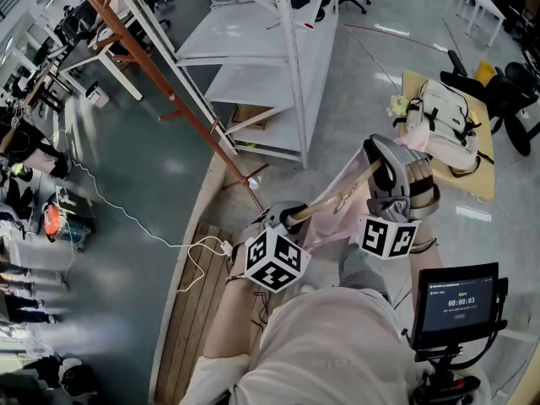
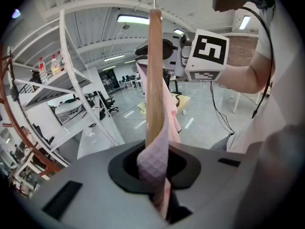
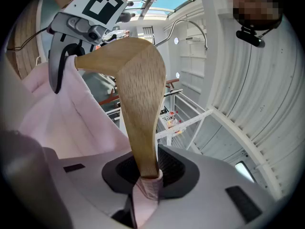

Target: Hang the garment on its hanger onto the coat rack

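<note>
1. Left gripper [image 2: 159, 185] and right gripper [image 3: 148, 185] each pinch a hanger [image 3: 140, 99] end through the garment [image 3: 62, 118].
2. Rack [image 1: 156, 76] slants ahead-left, apart from them; shelf [image 1: 278, 66] just right of it.
3. Bare floor [image 1: 143, 167] lies left of rack.

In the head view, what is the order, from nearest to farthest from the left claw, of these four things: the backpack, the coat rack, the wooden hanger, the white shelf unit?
1. The wooden hanger: gripped in the left claw itself.
2. The coat rack: its lower end is just up and left of the claw.
3. The white shelf unit: beyond the rack, higher in the picture.
4. The backpack: far to the right.
</note>
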